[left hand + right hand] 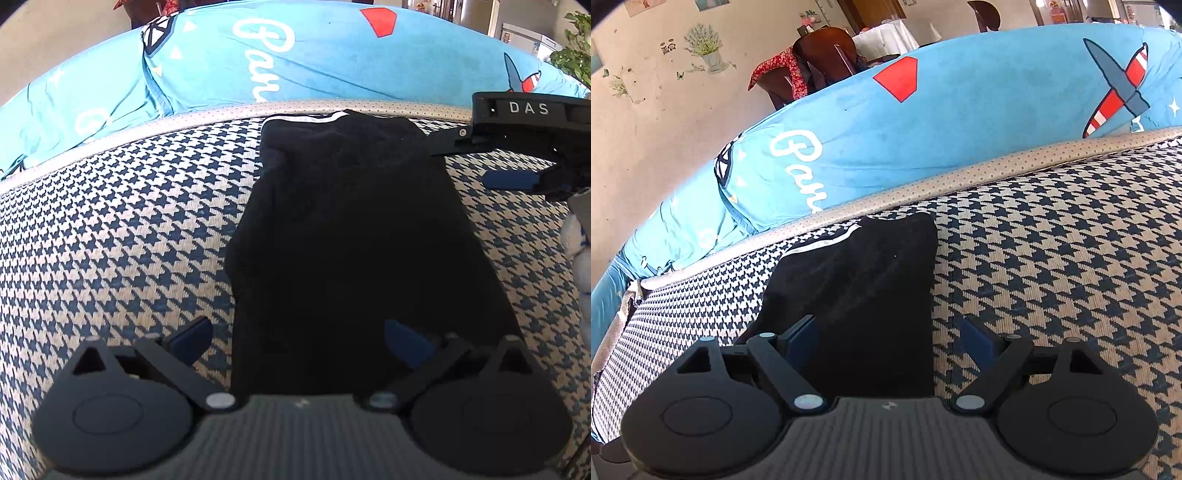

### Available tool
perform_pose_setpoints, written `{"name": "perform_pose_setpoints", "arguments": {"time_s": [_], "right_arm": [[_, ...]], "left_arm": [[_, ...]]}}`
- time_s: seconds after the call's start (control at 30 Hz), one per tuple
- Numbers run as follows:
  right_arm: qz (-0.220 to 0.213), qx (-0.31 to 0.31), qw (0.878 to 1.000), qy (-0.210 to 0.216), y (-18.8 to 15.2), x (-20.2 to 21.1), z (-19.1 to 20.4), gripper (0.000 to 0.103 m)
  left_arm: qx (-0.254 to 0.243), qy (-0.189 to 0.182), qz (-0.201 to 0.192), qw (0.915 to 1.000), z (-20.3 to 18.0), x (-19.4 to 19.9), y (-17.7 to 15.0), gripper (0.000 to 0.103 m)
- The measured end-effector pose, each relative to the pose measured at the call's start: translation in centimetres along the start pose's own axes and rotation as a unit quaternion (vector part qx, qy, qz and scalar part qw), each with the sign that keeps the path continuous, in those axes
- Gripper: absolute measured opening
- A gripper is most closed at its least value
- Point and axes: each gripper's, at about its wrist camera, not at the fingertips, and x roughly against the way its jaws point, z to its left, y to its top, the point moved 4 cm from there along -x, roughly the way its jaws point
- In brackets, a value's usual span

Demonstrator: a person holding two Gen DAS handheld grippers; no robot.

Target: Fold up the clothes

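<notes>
Black garment, folded into a long narrow strip, lies flat on the houndstooth cushion, running from near the cameras toward the cushion's far piped edge. White trim shows at its far end, close to the dotted piping.

Left gripper sits low at the strip's near end, jaws spread wide, nothing between them but cloth below; left blue pad is over the cushion just beside the garment's left edge, right pad over the black fabric.

Right gripper is at the garment's right side, jaws spread, straddling its right edge: one pad over black cloth, the other over bare cushion. In the left wrist view it reaches in from the right near the far right corner, one tip at the fabric; contact unclear.

Blue printed bedding is bunched behind the cushion. Wooden chair stands by the wall beyond.
</notes>
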Motion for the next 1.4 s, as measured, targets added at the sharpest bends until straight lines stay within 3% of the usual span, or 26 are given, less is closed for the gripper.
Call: {"name": "perform_pose_setpoints", "arguments": {"time_s": [0.5, 0.87, 1.2, 1.27, 1.4], "right_arm": [[0.02, -0.019, 1.0, 0.014, 2.1, -4.7, -2.4, 0.084], [0.013, -0.039, 0.998, 0.056, 3.3, -6.3, -3.5, 0.086], [0.008, -0.004, 0.996, 0.086, 3.6, -8.0, -2.3, 0.084], [0.008, 0.003, 0.996, 0.093, 3.5, -8.2, -2.1, 0.079], [0.014, 0.001, 0.993, 0.113, 3.5, -8.8, -1.9, 0.057]], "left_arm": [[0.001, -0.02, 0.012, 0.9997, -0.3, -0.4, -0.2, 0.103], [-0.008, -0.022, 0.013, 0.9996, -0.5, 0.0, -0.8, 0.103], [-0.011, -0.027, 0.014, 0.9995, -0.7, -0.1, -0.9, 0.103], [-0.016, -0.026, 0.014, 0.9995, -0.8, 0.0, -1.0, 0.103], [-0.023, -0.022, 0.013, 0.9994, -1.1, -0.1, -1.1, 0.103]]}}
